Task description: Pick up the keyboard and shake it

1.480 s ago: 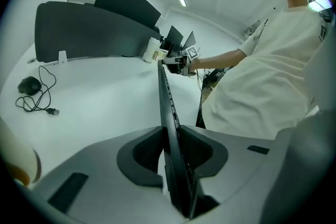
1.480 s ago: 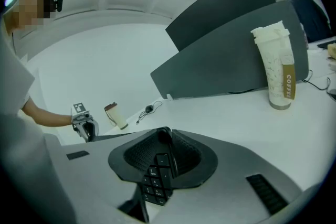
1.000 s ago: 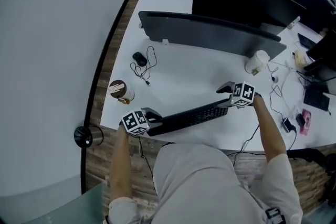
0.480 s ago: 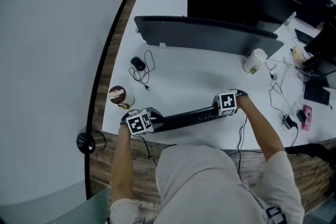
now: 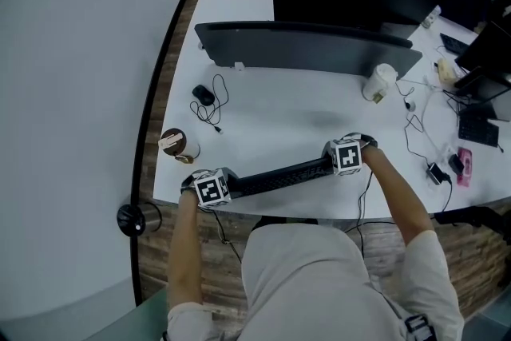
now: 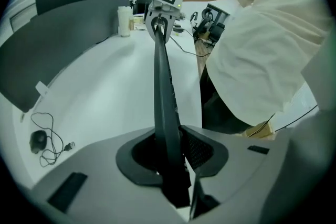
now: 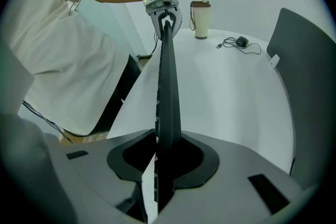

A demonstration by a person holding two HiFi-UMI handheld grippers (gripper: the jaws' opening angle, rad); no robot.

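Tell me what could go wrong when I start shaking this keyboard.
The keyboard is pinched only at its ends. The left gripper has just been opening its jaws around it, the right gripper closing on it; a shake may slip it loose.
The paper cup stands near the left gripper; a swing could knock it.

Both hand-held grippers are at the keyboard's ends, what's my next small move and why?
Probably lift both ends together. The keyboard stands between the jaws of the right hand-held gripper, which just closed, and the left hand-held gripper, which just opened slightly.
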